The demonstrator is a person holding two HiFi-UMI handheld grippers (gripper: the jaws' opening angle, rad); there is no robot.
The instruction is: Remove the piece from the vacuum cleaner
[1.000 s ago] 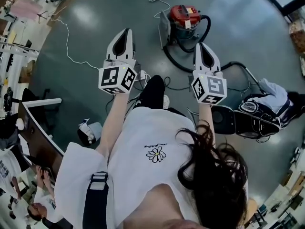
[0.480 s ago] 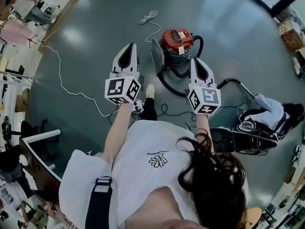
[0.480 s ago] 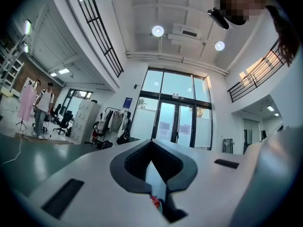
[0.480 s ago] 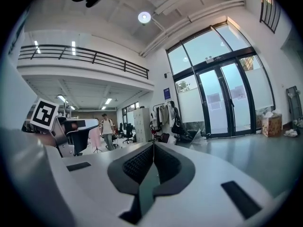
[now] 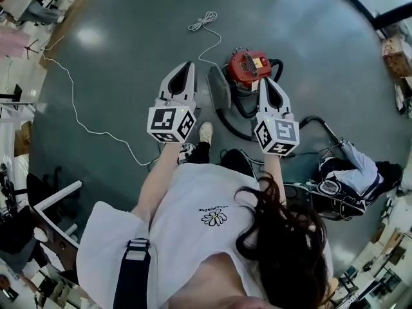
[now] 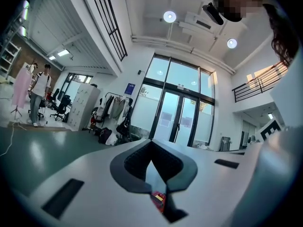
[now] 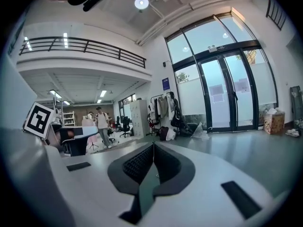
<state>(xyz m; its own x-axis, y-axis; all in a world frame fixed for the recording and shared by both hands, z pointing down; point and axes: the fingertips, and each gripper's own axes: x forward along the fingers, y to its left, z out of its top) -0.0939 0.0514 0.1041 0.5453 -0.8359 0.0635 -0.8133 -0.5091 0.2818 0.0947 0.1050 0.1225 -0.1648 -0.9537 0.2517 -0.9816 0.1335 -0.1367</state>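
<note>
The red vacuum cleaner stands on the grey-green floor, its black hose looping round its near side. A grey flat piece leans at its left. My left gripper is held out left of that piece, jaws shut and empty. My right gripper points at the vacuum's near right side, also shut and empty. In the left gripper view the left gripper shows closed pads with a sliver of red below. In the right gripper view the right gripper holds nothing.
A white cord runs across the floor to a coil beyond the vacuum. Bags and a cloth lie at the right. Desks stand at the left. A person stands far off by lockers; glass doors face me.
The person has stepped toward the vacuum, which now sits close to both gripper tips. Both grippers stayed shut and level.
</note>
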